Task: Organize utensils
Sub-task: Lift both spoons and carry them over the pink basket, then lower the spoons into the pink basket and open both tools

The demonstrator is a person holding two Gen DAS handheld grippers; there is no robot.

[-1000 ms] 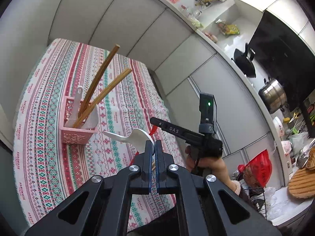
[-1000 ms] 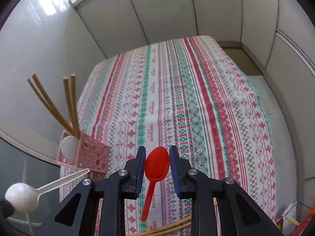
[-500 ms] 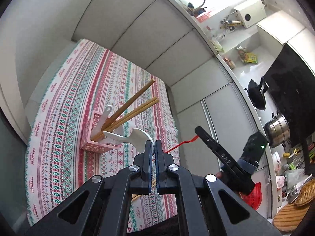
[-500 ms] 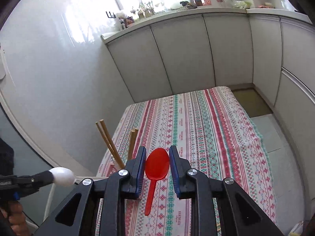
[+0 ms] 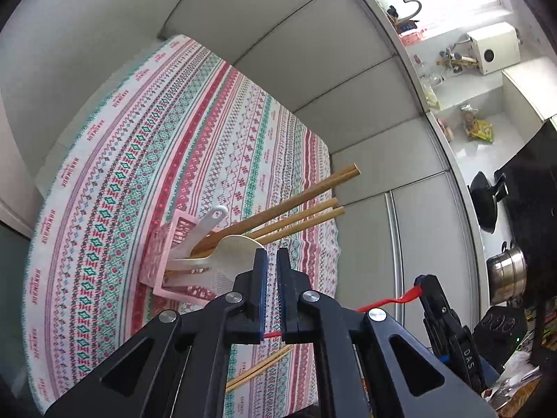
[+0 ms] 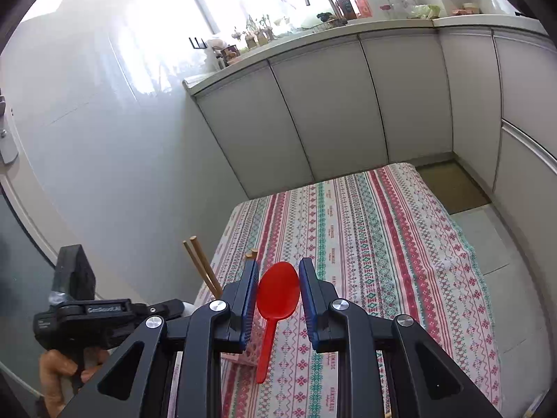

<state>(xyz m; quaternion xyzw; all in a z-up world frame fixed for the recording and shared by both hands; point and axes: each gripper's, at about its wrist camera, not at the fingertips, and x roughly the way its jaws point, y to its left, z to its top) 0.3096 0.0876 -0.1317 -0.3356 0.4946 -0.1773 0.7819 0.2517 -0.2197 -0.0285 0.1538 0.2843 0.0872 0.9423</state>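
Left wrist: left gripper (image 5: 272,271) jaws have just been opening, a narrow gap, nothing pressed; white spoon (image 5: 222,256) rests handle-down in pink basket (image 5: 163,244) among chopsticks (image 5: 299,202). Right wrist: right gripper (image 6: 278,289) clamps red spoon (image 6: 277,296) by its bowl edges; likely light, stiff, slippery plastic; handle hangs free; a handle grip seems steadier.

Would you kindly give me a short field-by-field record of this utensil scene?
left hand-held gripper: jaws have just been opening; narrow gap, nothing gripped
right hand-held gripper: shut on red spoon, held by its bowl
pink basket: on striped tablecloth; holds leaning wooden chopsticks
white spoon: handle in basket, bowl end up, close to the left fingertips
loose chopsticks: lying on the tablecloth, outside the basket
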